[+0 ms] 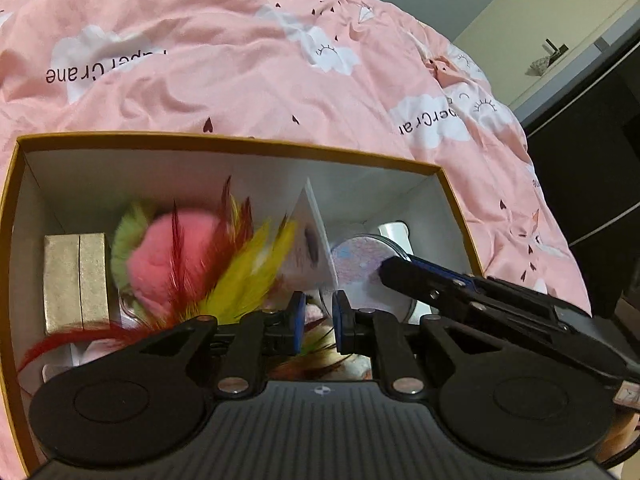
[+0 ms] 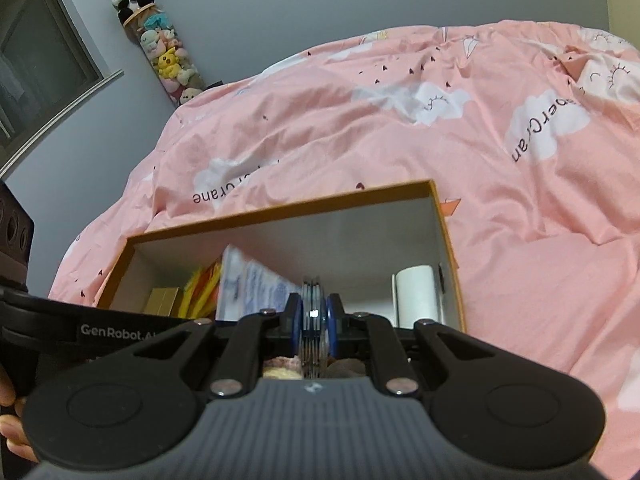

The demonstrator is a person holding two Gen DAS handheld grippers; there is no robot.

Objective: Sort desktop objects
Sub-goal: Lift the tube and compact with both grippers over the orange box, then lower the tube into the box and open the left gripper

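We see right gripper (image 2: 314, 316) clamped on clear disc stack (image 2: 312, 308), low centre of frame, over orange box (image 2: 280, 210). Left gripper (image 1: 319, 314) pads narrowly apart, nothing clearly between. Risk: stack slips edgewise, or snags feather toy (image 1: 224, 264) below.

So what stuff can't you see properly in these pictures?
- Left wrist view: whatever the left claw pinches; its own body hides the box floor there.
- Left wrist view: the pink pompom and feathers are motion-blurred.
- Right wrist view: the round clear case shows edge-on only.
- Right wrist view: the card print is too blurred to read.
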